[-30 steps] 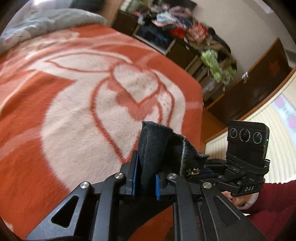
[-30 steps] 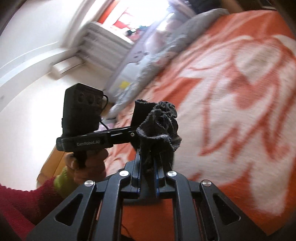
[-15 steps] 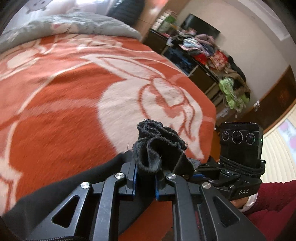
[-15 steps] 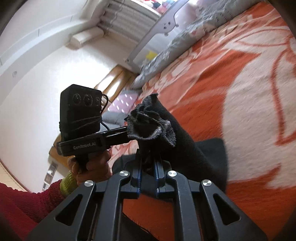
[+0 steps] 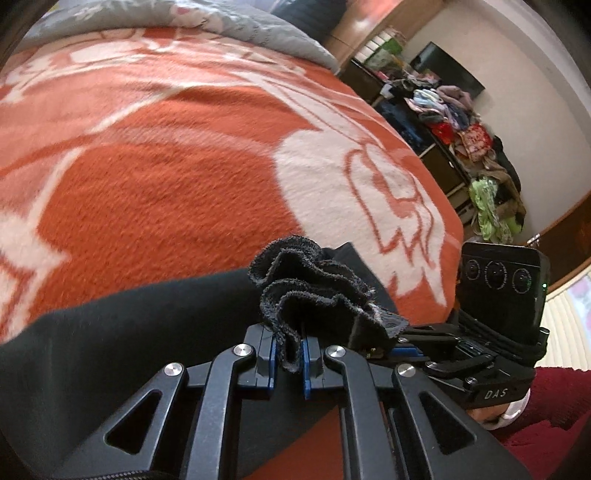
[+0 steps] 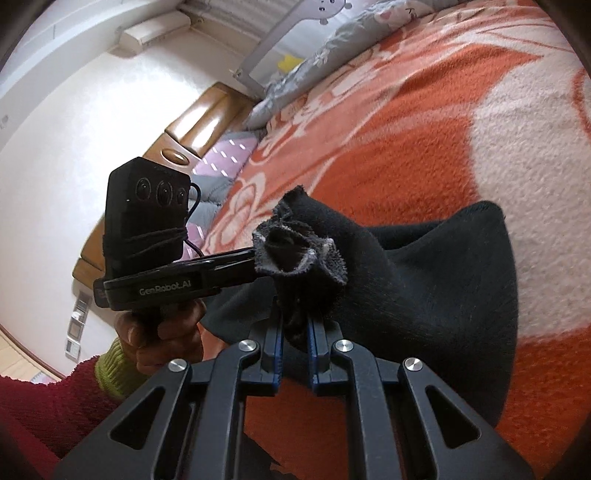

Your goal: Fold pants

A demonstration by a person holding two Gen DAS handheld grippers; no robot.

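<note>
Black pants (image 5: 122, 332) trail from both grippers down onto the orange-and-white blanket (image 5: 166, 166) on the bed. In the left wrist view my left gripper (image 5: 290, 350) has a bunched edge of the pants (image 5: 310, 291) between its blue pads, and its jaws are closing tighter on the cloth. My right gripper (image 6: 295, 343) is shut on another bunched edge (image 6: 295, 251), and the cloth drapes away to the right (image 6: 443, 280). The two grippers are close side by side, with a hand (image 6: 162, 332) in a red sleeve on the left one's handle.
A grey quilt (image 5: 240, 22) lies at the head of the bed by a grey bed rail (image 6: 280, 40). Dark shelves piled with clothes (image 5: 454, 118) stand beyond the bed's right side. A wooden headboard (image 6: 199, 110) is against the white wall.
Both grippers have come down and across the bed with the pants. The black cloth, earlier only a bunch at the jaws, now spreads onto the blanket below them.
</note>
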